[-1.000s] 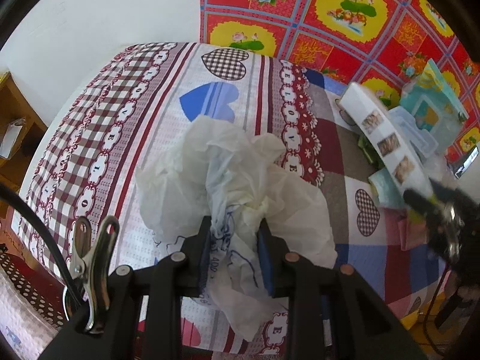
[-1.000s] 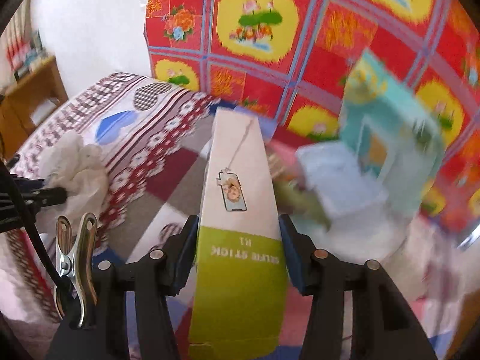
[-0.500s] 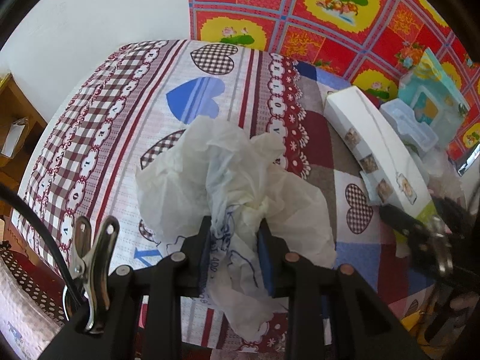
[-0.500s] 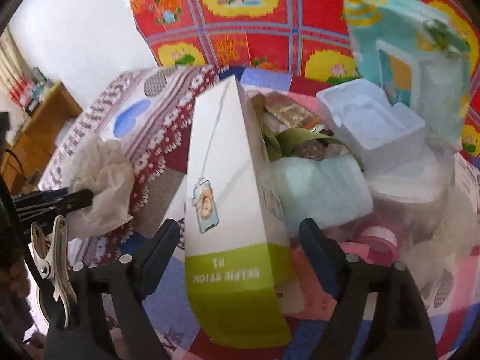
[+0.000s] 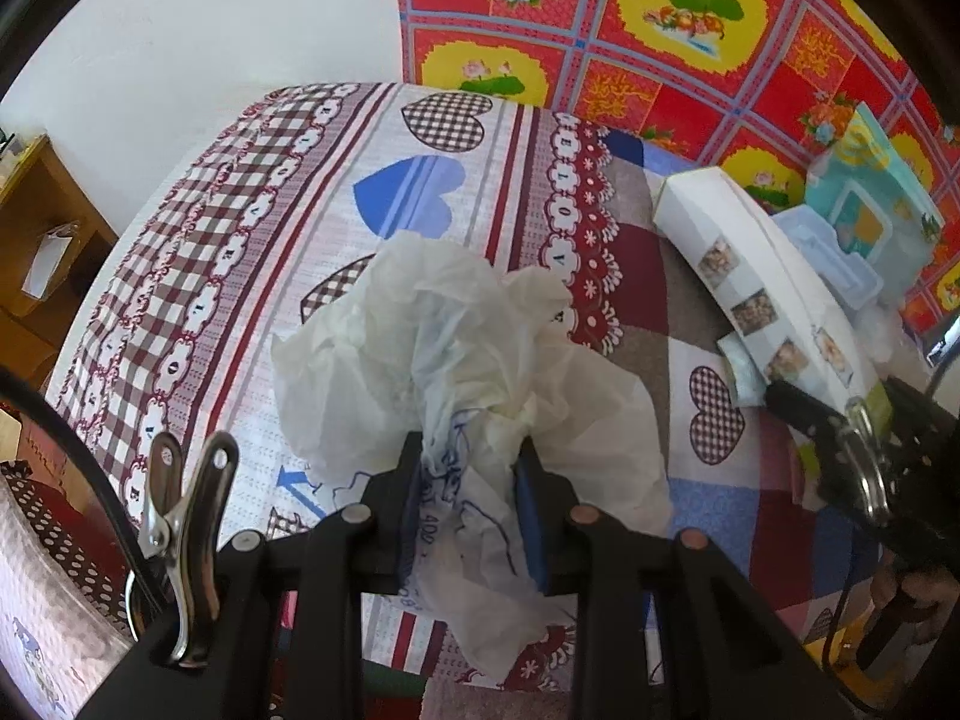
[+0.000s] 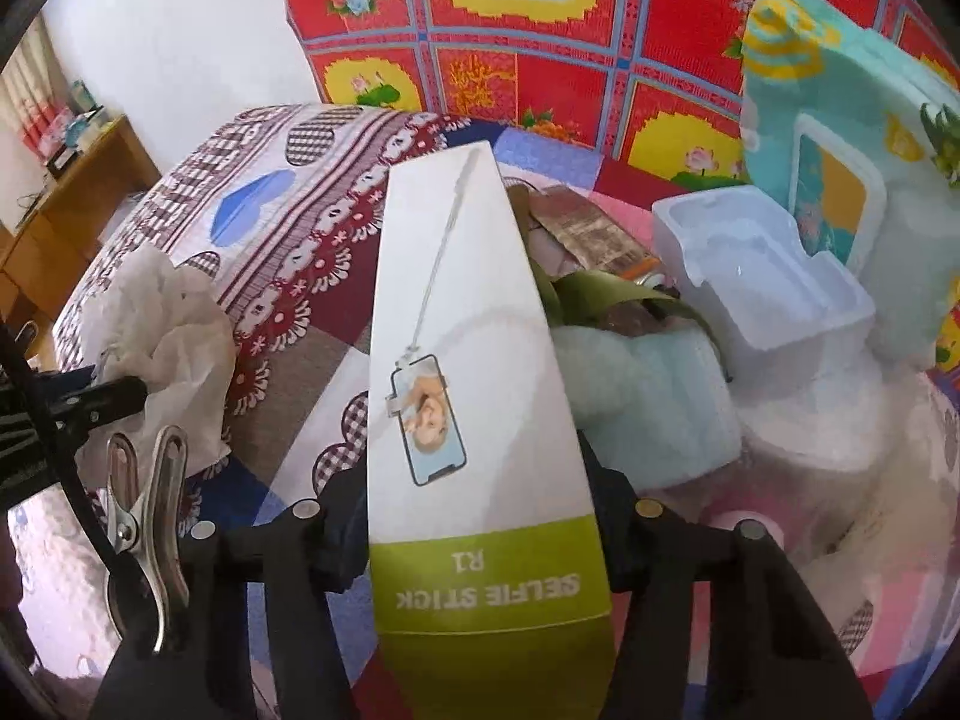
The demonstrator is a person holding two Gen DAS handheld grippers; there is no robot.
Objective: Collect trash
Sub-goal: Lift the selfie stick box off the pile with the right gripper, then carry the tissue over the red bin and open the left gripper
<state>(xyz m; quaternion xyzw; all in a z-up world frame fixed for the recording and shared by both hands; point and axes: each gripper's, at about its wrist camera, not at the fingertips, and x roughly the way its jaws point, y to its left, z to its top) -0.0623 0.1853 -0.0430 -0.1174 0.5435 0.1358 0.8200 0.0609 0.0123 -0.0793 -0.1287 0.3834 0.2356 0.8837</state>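
Observation:
My left gripper [image 5: 468, 510] is shut on a crumpled white plastic bag [image 5: 456, 360] and holds it over the patterned bedspread [image 5: 270, 252]; the bag also shows at the left of the right wrist view [image 6: 168, 336]. My right gripper [image 6: 480, 492] is shut on the green end of a long white selfie stick box [image 6: 468, 360]. The box's far end lies among the trash pile. The box [image 5: 756, 282] and the right gripper [image 5: 840, 438] show at the right of the left wrist view.
A trash pile sits at the right: a white foam tray [image 6: 756, 276], a teal packet [image 6: 840, 138], a pale blue roll [image 6: 666, 402], green and brown wrappers [image 6: 600, 264]. A red floral cloth [image 5: 690, 30] hangs behind. A wooden shelf [image 5: 36, 240] stands left.
The right gripper opened around the box half a second ago and has shut on it again, with the box lower against the pile. The left gripper kept hold of the bag, nearly still.

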